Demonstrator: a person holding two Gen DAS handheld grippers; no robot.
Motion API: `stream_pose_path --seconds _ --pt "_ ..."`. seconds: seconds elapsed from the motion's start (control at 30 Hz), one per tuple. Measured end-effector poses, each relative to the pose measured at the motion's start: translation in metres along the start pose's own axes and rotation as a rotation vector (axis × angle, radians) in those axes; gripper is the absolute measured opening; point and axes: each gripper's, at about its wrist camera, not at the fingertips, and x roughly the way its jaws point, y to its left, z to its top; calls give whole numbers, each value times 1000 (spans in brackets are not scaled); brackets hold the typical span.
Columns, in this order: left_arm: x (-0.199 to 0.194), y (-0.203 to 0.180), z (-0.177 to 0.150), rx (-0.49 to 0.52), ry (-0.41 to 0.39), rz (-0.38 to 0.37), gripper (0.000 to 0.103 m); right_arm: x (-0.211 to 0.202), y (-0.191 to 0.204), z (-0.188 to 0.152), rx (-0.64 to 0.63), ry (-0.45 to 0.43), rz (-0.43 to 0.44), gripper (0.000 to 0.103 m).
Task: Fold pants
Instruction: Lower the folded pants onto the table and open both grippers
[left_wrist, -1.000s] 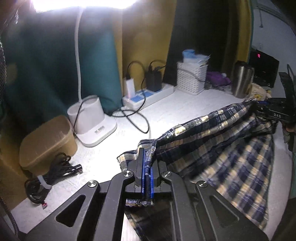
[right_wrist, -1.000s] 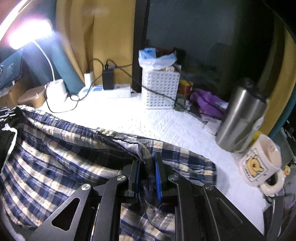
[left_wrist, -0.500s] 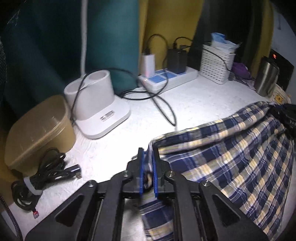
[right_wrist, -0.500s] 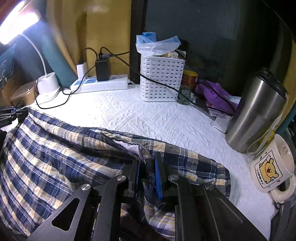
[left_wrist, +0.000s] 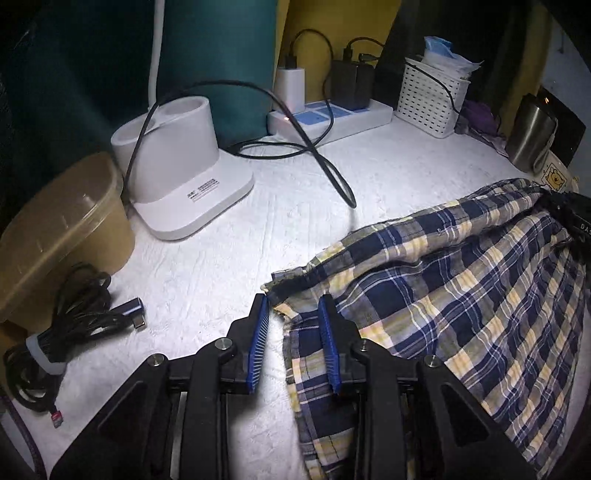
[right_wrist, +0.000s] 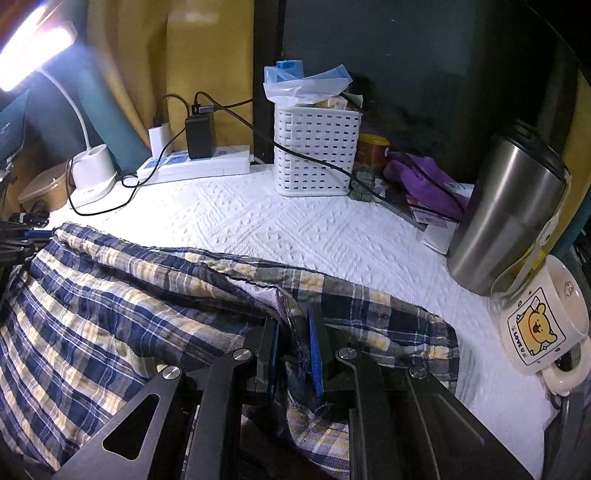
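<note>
Blue, yellow and white plaid pants (left_wrist: 443, 277) lie across the white textured table cover (left_wrist: 288, 206). In the left wrist view my left gripper (left_wrist: 292, 299) is low over the cover. Its jaws are opening, and the corner of the pants lies loose between the blue pads (left_wrist: 258, 339). The other end of the pants (right_wrist: 110, 295) is bunched and lifted slightly off the cover. My right gripper (right_wrist: 291, 317) is shut on that fold. The right gripper (left_wrist: 569, 214) also shows dark at the far right of the left wrist view.
A white lamp base (left_wrist: 184, 177), a brown lidded tub (left_wrist: 62, 229) and a black cable bundle (left_wrist: 66, 321) stand left. A power strip (left_wrist: 332, 118) and white basket (left_wrist: 432, 99) line the back. A loose black cable (left_wrist: 325, 162) crosses the cover. A steel tumbler (right_wrist: 506, 210) and bear mug (right_wrist: 543, 321) stand right.
My left gripper came down and forward with the pants corner, laid it on the cover, and its jaws parted off the cloth. The right gripper kept its grip and place.
</note>
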Motion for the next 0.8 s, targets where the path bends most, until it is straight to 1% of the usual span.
stream_pose_path --seconds 0.1,0.13,0.17,0.2,0.27,0.33,0.4,0.47,0.5,0.57,0.67,0.8 --pt "-1 0 -2 -7 -12 -4 27 -1 -1 -2 5 0 2 14" --pt "-2 -2 -1 4 -13 2 24 -1 0 -2 6 0 3 14" --pt "-2 -5 0 17 -14 -2 17 -1 0 -2 6 -1 3 14" --pt "-2 -7 0 24 -12 -6 8 -1 1 -2 7 -2 4 14" --pt "-6 -15 -1 42 -34 68 6 -2 2 -2 7 -7 6 14" --pt "-16 -19 -3 51 -77 173 6 -4 3 0 1 -12 16 14" --pt "-24 -19 -5 37 -100 227 6 -3 10 3 -25 -14 25 14" --pt "-26 -18 -7 31 -114 305 6 2 15 8 -47 -19 30 14" --pt "-24 -16 -9 27 -103 327 6 6 16 11 -49 -17 32 14" --pt "-18 -5 -9 -11 -73 349 5 16 14 16 -36 -7 24 14" --pt "-24 12 -6 -62 -89 373 5 30 10 21 -24 32 20 15" --pt "-40 18 -4 -116 -123 341 5 38 10 23 -26 51 27 15"
